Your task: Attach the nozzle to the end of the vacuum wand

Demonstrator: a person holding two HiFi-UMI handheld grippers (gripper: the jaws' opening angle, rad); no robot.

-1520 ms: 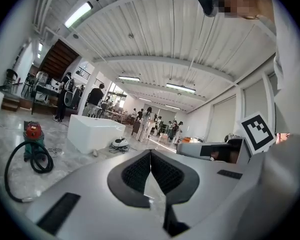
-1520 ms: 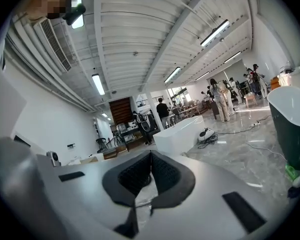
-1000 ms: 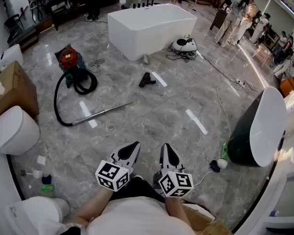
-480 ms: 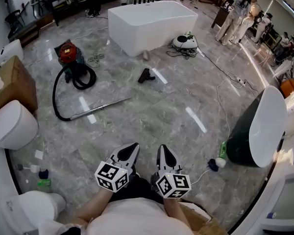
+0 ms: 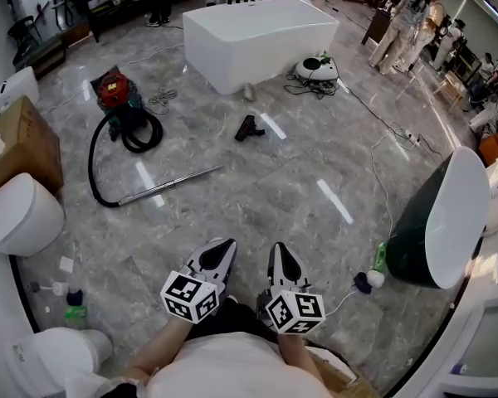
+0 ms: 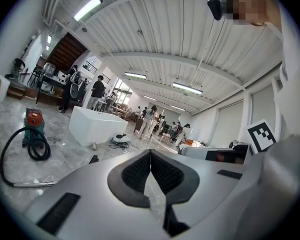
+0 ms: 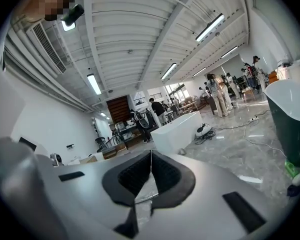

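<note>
Still low and side by side, as a second ago: left hand-held gripper and right hand-held gripper, both closed tight, gripping nothing. Unmoved on the floor well ahead: nozzle, apart from vacuum wand.

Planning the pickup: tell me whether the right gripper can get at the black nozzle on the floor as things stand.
Probably not from here. The right gripper is shut and held close to the person, while the nozzle lies far off near the white tub. Nothing stands between them.
</note>
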